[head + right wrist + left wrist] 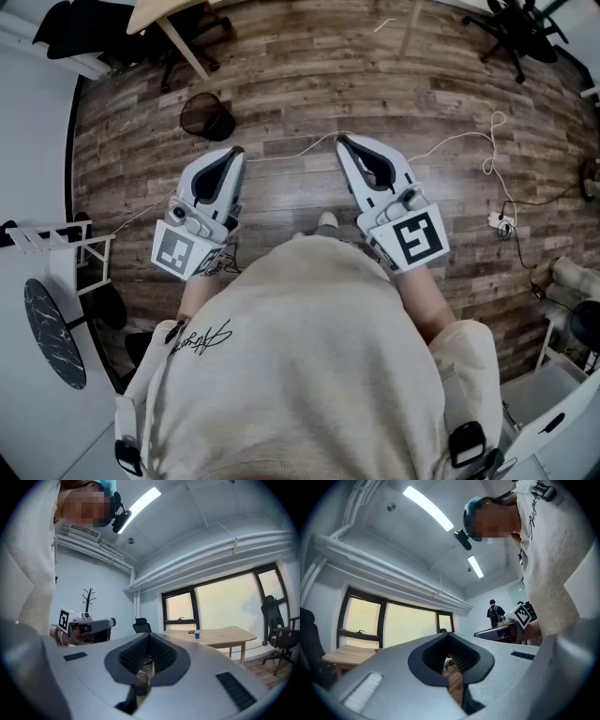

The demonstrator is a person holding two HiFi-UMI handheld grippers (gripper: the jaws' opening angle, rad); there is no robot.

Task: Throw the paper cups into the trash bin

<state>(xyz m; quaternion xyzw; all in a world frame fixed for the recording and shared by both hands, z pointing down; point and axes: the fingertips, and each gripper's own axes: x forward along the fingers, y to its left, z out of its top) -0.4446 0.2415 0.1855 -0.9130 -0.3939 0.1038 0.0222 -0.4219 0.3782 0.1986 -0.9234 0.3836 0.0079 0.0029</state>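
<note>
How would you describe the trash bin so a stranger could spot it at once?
Start on the wood-plank floor, then find the pale table's slanted leg at the head view's upper left. Just below that leg stands the trash bin: the only round, black, open-topped container there.

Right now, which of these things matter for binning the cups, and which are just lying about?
For the job: black trash bin; small blue cup on the wooden table; left claw and right claw, both shut, empty.
Lying about: white floor cable; power strip; coat stand.
</note>
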